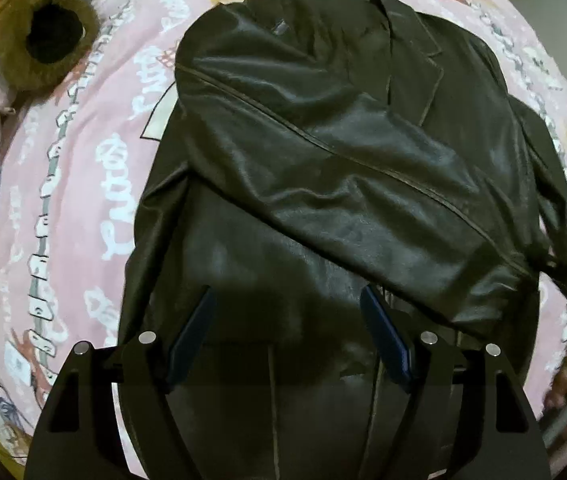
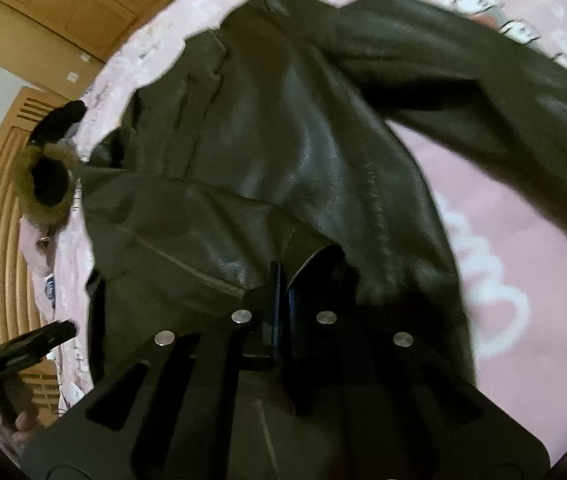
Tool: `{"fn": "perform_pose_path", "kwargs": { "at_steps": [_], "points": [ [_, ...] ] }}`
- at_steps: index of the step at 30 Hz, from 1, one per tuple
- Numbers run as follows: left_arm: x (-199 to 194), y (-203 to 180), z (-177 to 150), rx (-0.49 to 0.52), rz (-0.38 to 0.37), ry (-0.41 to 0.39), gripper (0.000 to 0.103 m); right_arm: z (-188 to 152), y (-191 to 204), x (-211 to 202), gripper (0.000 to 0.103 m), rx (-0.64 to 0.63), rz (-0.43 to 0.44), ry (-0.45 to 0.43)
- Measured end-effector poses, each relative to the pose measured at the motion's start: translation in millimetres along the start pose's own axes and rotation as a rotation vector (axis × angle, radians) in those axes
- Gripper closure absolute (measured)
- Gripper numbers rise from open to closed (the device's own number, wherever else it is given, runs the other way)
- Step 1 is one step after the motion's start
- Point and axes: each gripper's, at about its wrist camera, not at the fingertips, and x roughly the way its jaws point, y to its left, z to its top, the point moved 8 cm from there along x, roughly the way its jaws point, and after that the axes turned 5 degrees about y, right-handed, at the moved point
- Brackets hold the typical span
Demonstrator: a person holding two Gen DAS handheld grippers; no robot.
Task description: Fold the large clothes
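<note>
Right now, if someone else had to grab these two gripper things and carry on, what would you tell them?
Left gripper: open, holding nothing, hovering over the lower front of the leather jacket.
Right gripper: shut on the jacket, pinching leather at a folded edge; which part of the jacket that is cannot be told.
The jacket lies front-up on the pink bedspread. A fur-trimmed garment sits off to the side.
Done: one sleeve lies diagonally across the chest.
Left: the other sleeve is still out to the side; fold it in, then fold the body.
</note>
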Motion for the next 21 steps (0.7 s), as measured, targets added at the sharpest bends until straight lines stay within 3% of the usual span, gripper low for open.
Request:
{"fn": "perform_pose_path", "kwargs": {
  "at_steps": [5, 8, 11, 15, 18, 21],
  "points": [
    [-4, -4, 11, -0.044, 0.102, -0.039, 0.031, -40, -22, -34, 0.101, 0.033, -0.026, -0.004],
    [6, 4, 28, -0.088, 0.177, -0.035, 0.031, -65, -42, -21, 0.101, 0.065, -0.057, 0.065],
    [15, 21, 62, -0.107, 0.289, -0.052, 0.031, -76, -48, -5, 0.101, 0.034, -0.101, 0.107],
    [22, 42, 117, -0.094, 0.385, -0.071, 0.031, -79, -49, 2, 0.1, 0.001, -0.131, 0.09],
    [26, 45, 137, -0.092, 0.405, -0.064, 0.031, -79, -50, 10, 0.1, 0.016, -0.115, 0.078],
    [24, 25, 132, -0.082, 0.313, -0.048, 0.03, -77, -57, 9, 0.095, 0.063, -0.077, 0.084]
  ]
}}
